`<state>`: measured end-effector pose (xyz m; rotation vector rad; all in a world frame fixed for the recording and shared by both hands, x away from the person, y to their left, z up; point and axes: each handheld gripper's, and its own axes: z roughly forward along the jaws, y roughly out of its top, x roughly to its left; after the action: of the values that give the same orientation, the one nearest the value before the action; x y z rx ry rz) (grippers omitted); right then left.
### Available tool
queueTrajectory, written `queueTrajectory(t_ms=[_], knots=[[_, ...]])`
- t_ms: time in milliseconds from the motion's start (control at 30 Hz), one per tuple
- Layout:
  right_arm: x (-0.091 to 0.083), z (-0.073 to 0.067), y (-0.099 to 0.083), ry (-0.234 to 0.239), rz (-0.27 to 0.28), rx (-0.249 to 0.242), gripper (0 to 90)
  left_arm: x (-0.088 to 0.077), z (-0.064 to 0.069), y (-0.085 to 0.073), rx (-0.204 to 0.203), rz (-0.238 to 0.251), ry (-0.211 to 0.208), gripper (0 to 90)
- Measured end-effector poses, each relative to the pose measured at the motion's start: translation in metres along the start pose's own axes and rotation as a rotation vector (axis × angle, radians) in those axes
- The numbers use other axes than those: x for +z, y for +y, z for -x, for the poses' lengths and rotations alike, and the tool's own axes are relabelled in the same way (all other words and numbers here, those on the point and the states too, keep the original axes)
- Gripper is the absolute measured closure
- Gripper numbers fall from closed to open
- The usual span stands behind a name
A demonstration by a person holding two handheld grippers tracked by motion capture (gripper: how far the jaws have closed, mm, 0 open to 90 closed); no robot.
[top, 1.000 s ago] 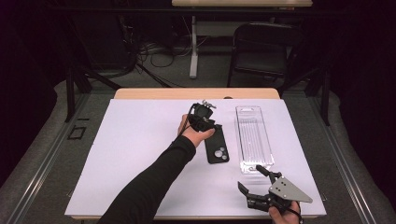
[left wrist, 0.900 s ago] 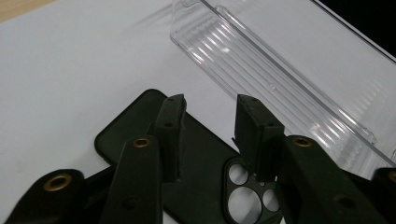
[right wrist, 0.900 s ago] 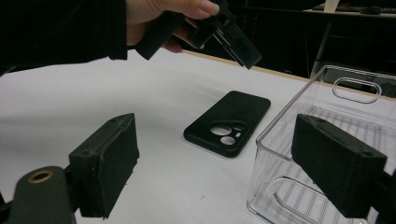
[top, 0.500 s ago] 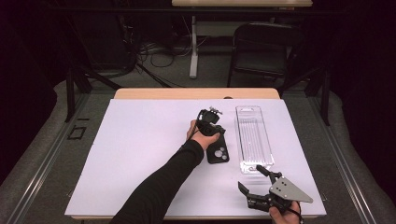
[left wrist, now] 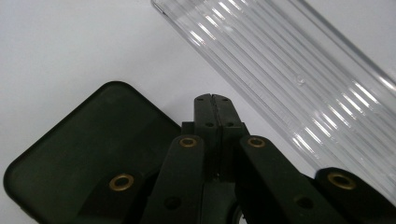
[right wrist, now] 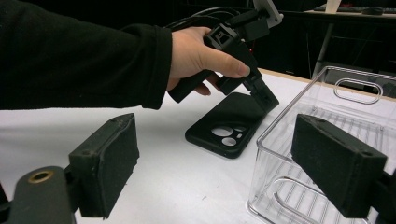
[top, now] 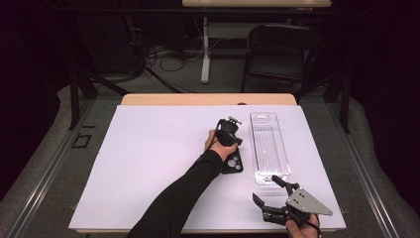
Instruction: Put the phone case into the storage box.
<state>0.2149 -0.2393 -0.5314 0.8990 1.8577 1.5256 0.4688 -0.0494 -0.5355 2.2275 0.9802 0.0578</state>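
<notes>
A black phone case lies camera-holes up on the white table cover, left of a clear plastic tray. My left gripper tilts down with its tip at the case's far edge, between case and tray. Its jaws have just been closing and now meet with nothing between them; the case and the tray flank them. In the right gripper view the left gripper stands by the case's far corner. My right gripper sits low at the near right edge, open and empty.
The tray is empty and lies lengthwise away from me. Bare white cover stretches over the table's left half. A black chair and a table leg stand beyond the far edge.
The left gripper came down and to the right, toward the case's far edge, and its jaws went from open to shut. The right gripper kept still.
</notes>
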Motion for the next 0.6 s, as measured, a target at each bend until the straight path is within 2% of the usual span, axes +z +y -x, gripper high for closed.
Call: queueTrajectory(t_ms=[200,433,600], knots=[[0.001,0.000,0.000,0.006,-0.001,0.003,14.2,0.008,-0.001,-0.001,-0.010,-0.008,0.002,90.0],[0.001,0.000,-0.001,0.008,0.003,0.007,14.2,0.014,0.001,0.000,-0.009,-0.017,-0.015,90.0],[0.001,0.000,0.000,0.009,0.002,0.009,14.2,0.018,0.002,-0.001,-0.001,-0.030,-0.002,90.0]])
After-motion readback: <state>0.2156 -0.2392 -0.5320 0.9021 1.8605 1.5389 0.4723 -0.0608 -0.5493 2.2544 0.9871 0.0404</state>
